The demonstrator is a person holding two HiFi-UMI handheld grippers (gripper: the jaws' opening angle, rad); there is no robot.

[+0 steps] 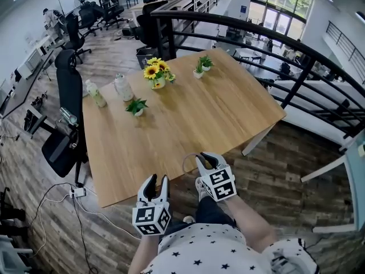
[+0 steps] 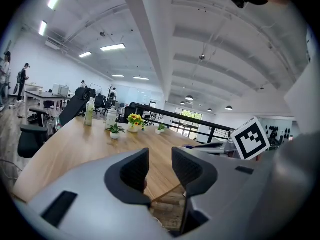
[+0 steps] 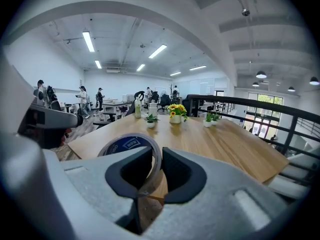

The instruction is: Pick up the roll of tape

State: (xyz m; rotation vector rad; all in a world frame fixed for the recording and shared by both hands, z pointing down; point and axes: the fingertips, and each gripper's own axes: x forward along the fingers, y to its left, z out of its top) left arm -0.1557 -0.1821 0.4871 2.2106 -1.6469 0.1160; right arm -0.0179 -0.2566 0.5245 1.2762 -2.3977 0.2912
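- Your right claw (image 3: 156, 167) is pinching the roll of tape (image 3: 129, 143): one jaw sits inside the ring, the other presses on the outside, and the roll's wall is squeezed between the two pads.
- The ring stands on edge and leans off to the left of that claw. You can see its blue inner core facing you in the right gripper view.
- From the head view, the roll sits right at the claw's tips, over the near edge of the worktop (image 1: 217, 113). In the right gripper view it looks to hang in front of that edge rather than rest on the wood.
- Your left claw (image 2: 160, 168) is spread, with a clear gap between the pads and only worktop and floor showing through it.
- The left claw is just beside the right one, a little nearer your body, and apart from the tape.
- Well beyond the roll, at the far side of the worktop, stand a pot of sunflowers (image 1: 157, 73), a small green plant (image 1: 137, 106), a white jar (image 1: 122, 87) and a bottle (image 1: 96, 93).
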